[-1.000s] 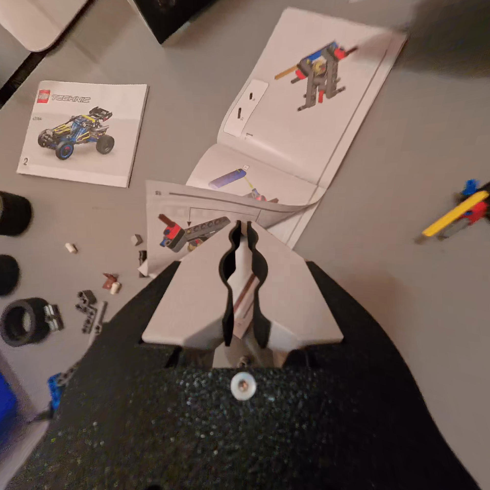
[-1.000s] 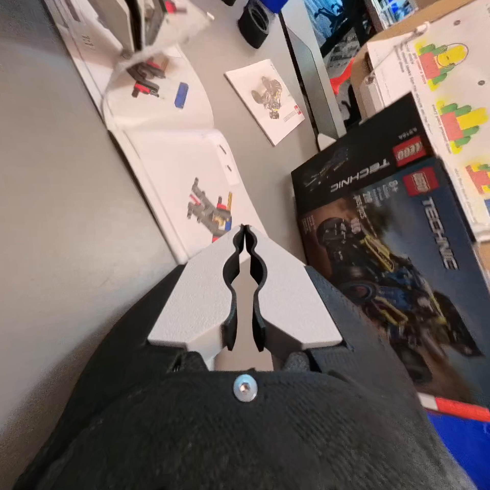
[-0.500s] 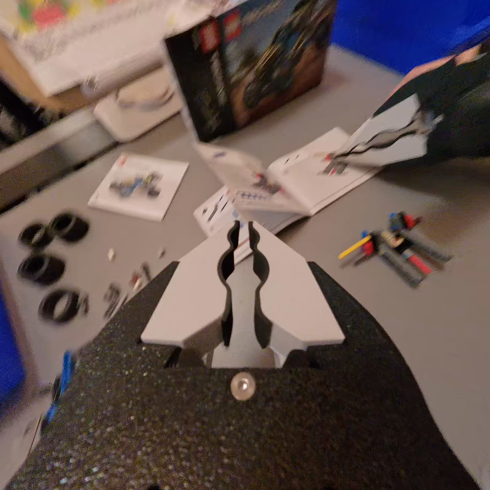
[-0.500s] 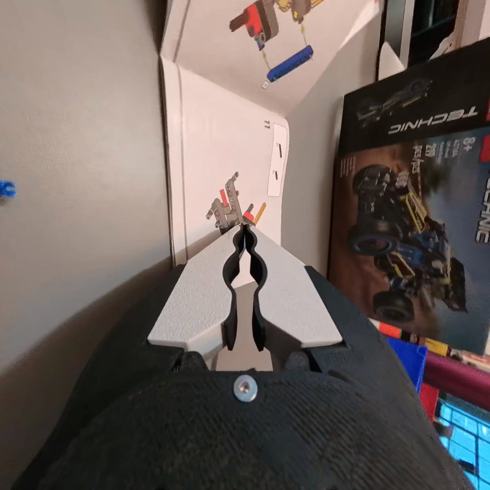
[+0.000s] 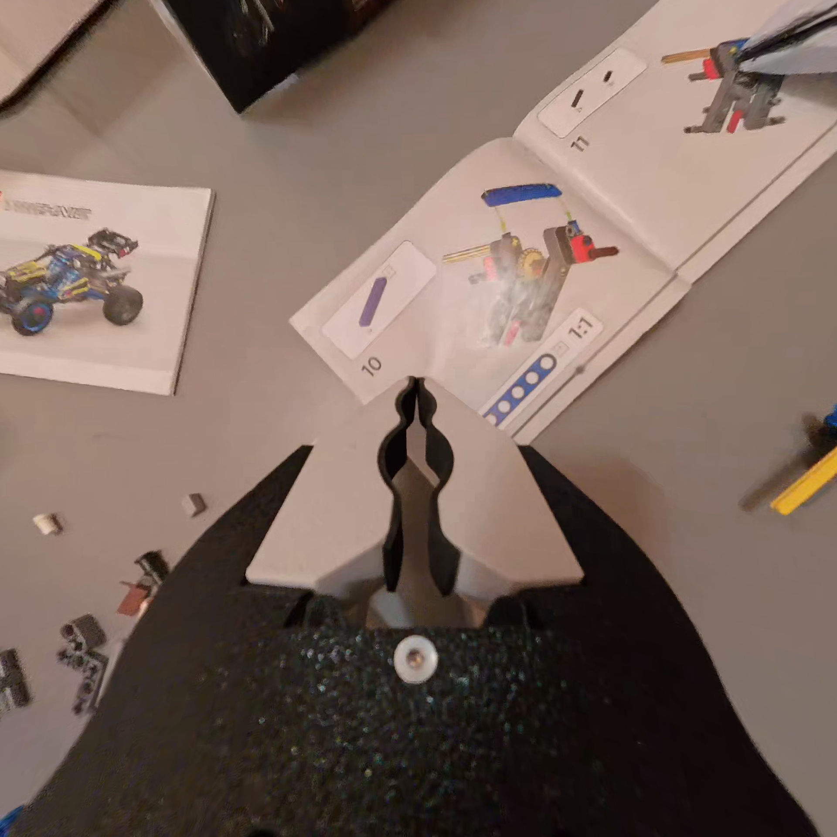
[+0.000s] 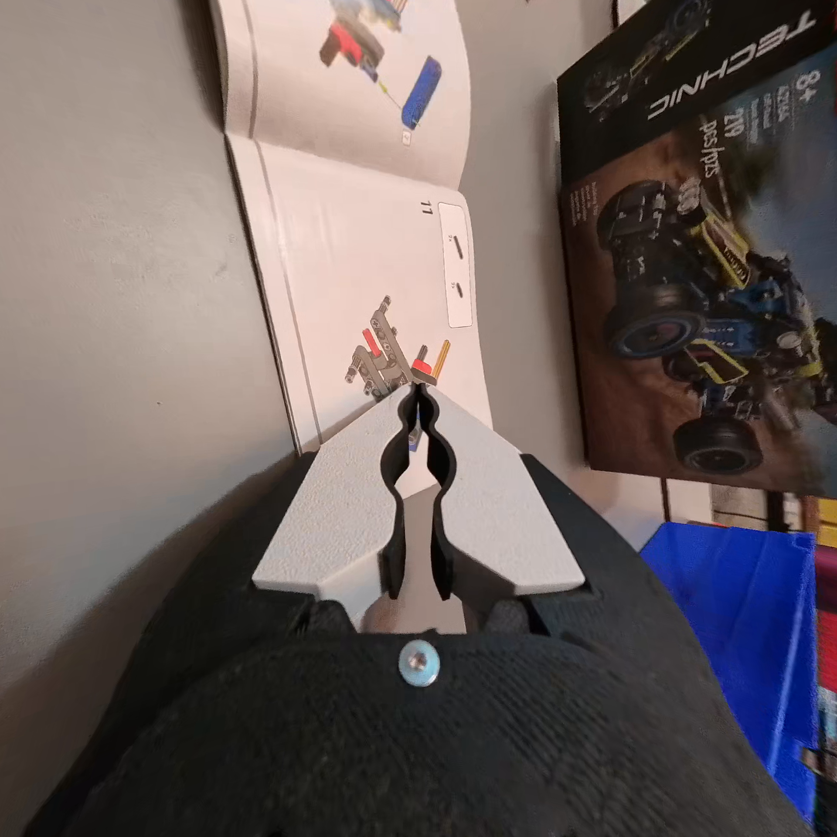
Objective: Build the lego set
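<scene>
The open instruction booklet point(image 5: 589, 217) lies flat on the grey table; it also shows in the right wrist view point(image 6: 362, 271). My left gripper point(image 5: 416, 384) is shut and empty, with its tips over the booklet's near corner. My right gripper point(image 6: 417, 387) is shut and empty, low over the booklet's right page; it shows blurred at the top right of the left wrist view point(image 5: 761, 50). A partly built assembly point(image 5: 810, 475) with a yellow axle and blue parts lies at the right edge. Several small loose parts point(image 5: 81, 634) lie at lower left.
A second, closed booklet point(image 5: 99, 281) lies on the left. The set's box point(image 6: 702, 271) stands beyond the open booklet and shows dark at the top of the left wrist view point(image 5: 271, 36). A blue bin point(image 6: 733, 656) is at the right gripper's right. Across from one pair of fingers to the other is roughly 20 cm.
The curled page from a second ago now lies flat. My left gripper swung up and came back down over the booklet, closing fully. My right gripper moved along the right page.
</scene>
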